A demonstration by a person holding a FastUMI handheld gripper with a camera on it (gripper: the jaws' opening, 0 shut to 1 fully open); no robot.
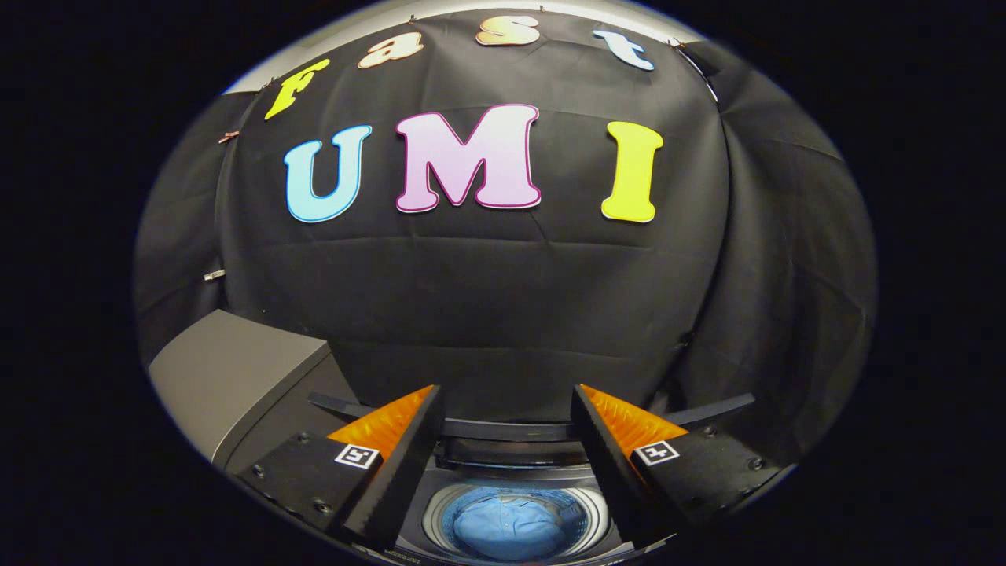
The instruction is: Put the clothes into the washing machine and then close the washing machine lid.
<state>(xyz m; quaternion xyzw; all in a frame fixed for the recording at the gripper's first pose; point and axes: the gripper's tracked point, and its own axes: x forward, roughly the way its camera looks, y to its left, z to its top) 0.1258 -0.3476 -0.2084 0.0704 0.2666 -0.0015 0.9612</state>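
gripper (507,428): fingers wide apart, holding nothing, raised above the machine | blue clothes (507,528): already in the drum of the washing machine (515,479), below and between the fingers | lid (228,377): looks folded open to the left, probably next to close

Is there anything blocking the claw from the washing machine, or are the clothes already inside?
Nothing visible blocks it. The open claw hangs over the washing machine, and blue clothes already lie in the drum below its fingers.
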